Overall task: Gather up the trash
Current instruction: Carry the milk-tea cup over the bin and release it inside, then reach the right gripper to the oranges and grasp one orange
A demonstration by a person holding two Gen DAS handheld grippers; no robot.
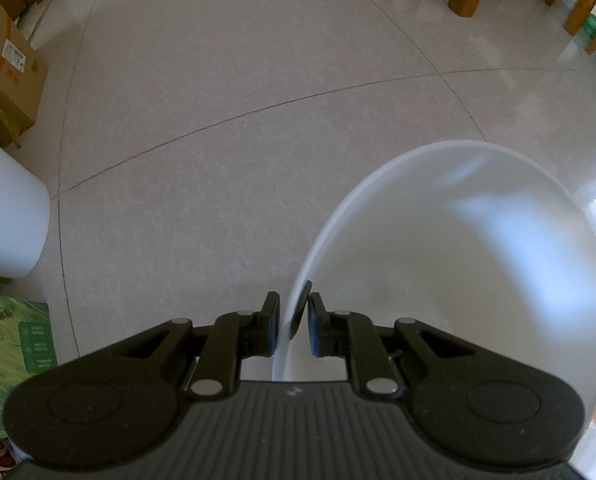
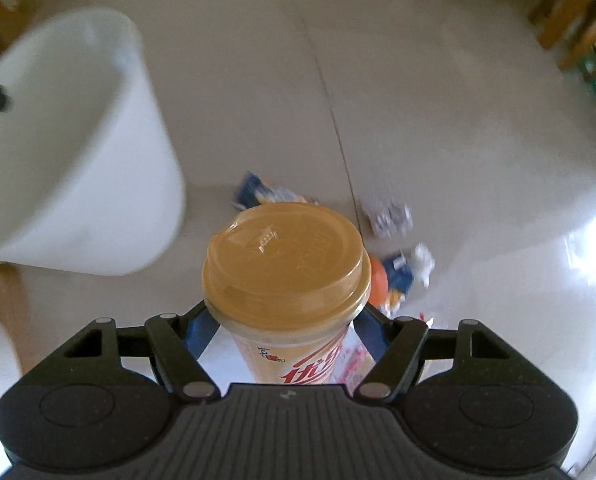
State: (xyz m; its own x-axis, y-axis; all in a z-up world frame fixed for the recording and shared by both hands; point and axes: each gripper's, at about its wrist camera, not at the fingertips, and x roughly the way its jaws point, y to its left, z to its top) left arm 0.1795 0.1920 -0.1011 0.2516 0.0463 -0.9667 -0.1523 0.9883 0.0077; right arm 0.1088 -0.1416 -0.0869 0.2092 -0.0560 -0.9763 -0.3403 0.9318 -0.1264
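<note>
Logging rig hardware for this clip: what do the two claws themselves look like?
Both match. The left claw and right claw each have a matte black ribbed body bearing a small pale mark, two rounded black housings, black linkage bars with silver pivot pins, and fingers faced with blue pads. No cables or sleeves are visible.
</note>
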